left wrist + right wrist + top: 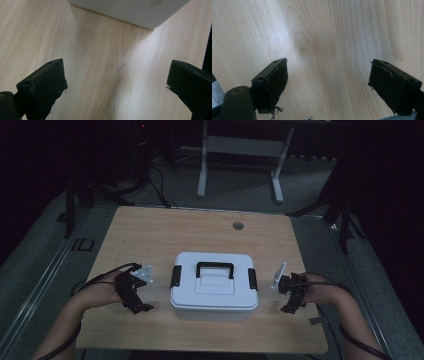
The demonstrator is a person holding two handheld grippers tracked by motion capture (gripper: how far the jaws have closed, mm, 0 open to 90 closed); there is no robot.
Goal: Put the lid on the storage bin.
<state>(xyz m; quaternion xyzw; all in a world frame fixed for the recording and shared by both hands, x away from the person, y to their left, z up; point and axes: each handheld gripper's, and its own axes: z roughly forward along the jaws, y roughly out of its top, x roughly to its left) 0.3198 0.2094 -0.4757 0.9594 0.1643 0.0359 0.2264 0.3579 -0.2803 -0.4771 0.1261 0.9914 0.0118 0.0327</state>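
Two open claws, left claw (140,306) and right claw (290,308), flanking the white box (214,287).

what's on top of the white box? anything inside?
The white plastic box carries a white lid with a black folding handle lying flat on it, plus black latches at both ends. The contents are hidden by the opaque lid. It stands on the light wooden table.
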